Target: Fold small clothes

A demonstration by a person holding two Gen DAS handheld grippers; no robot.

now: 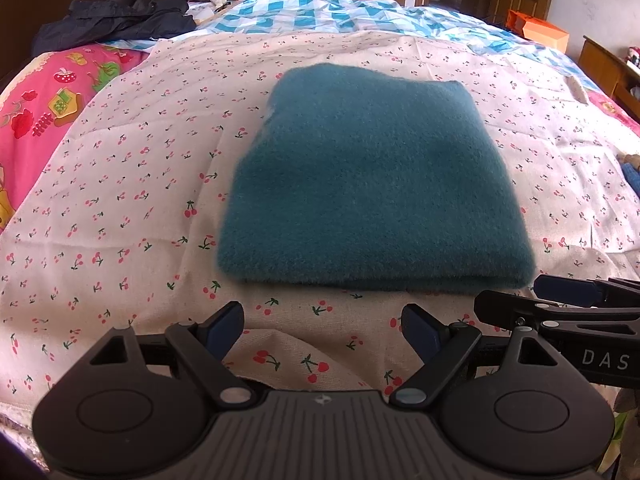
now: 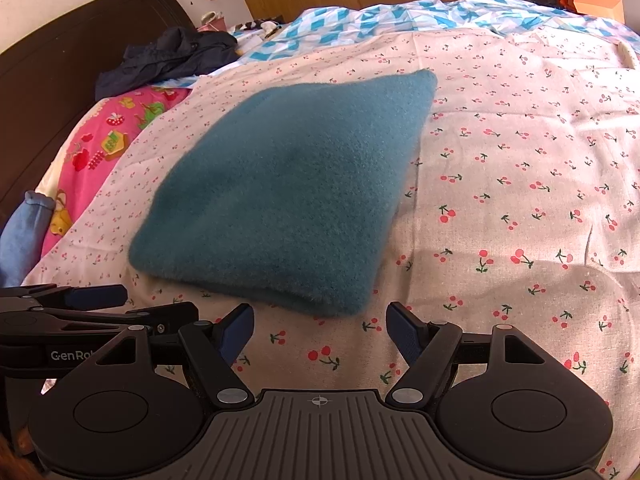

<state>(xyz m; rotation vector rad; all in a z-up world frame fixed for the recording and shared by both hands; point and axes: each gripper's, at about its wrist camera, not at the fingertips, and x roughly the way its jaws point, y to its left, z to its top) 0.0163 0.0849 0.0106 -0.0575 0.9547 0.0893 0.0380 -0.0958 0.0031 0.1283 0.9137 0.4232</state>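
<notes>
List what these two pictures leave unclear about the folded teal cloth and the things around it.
- Teal cloth: what garment it is; the folds hide its shape in both views.
- Its underside and inner layers: covered by the top layer.
- Dark clothing: too crumpled to identify.
- Blue fabric: cut off by the left edge, right wrist view.
- Right tool: partly cut off by the right edge, left wrist view.

Folded teal garment [image 2: 288,184] on cherry-print sheet [image 2: 520,160], right gripper [image 2: 320,334] agape

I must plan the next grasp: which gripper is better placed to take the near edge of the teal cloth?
Probably left gripper: open, cloth edge straight ahead. Right gripper faces only its corner.
</notes>
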